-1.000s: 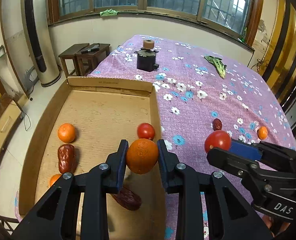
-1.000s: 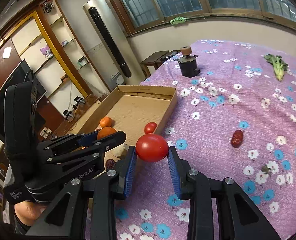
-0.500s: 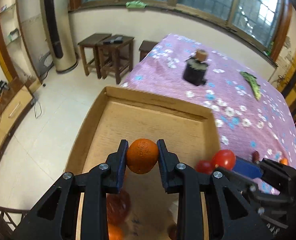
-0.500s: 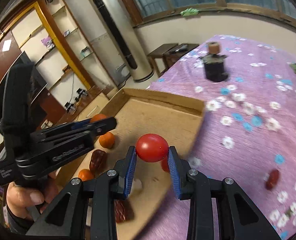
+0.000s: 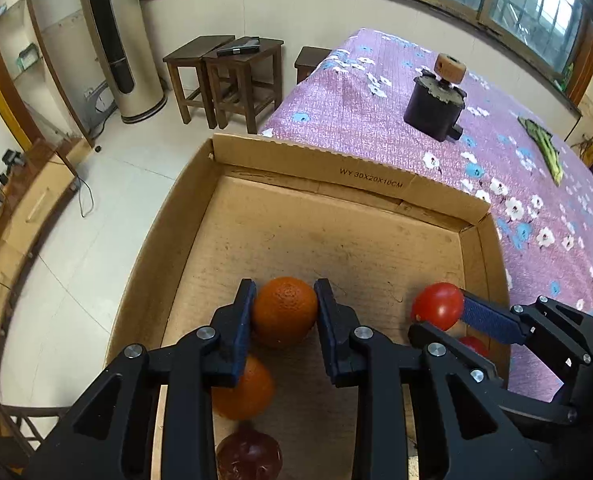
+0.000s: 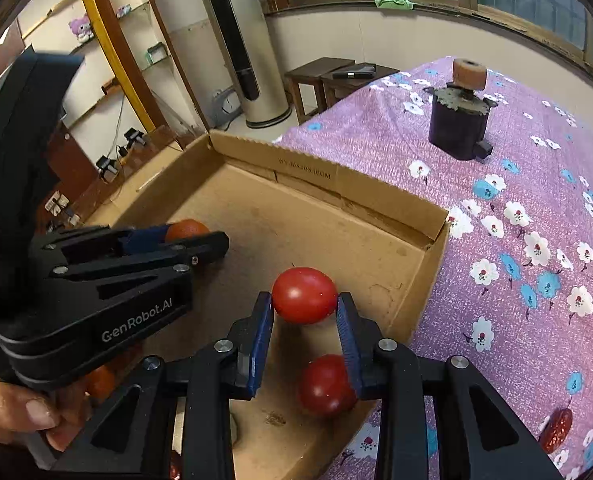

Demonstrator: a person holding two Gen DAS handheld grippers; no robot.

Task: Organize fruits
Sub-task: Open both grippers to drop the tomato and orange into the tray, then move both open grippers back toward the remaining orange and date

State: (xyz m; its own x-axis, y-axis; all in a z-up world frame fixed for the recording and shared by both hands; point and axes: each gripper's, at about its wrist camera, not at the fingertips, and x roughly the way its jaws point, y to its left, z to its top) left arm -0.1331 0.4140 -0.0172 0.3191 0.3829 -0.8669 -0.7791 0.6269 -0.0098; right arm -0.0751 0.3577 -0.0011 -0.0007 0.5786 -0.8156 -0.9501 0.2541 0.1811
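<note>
Both grippers now over the cardboard box: left gripper clamps orange, right gripper clamps tomato; drop next.

Your tongs were matt black plastic with blue ribbed pads; the orange looked dimpled, the tomato glossy, the box rough brown cardboard.

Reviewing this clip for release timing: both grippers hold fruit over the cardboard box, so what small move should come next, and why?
Probably lower both a little, then open. The left gripper clamps an orange and the right gripper a tomato, both above the box floor, each beside fruit of its own kind.
</note>
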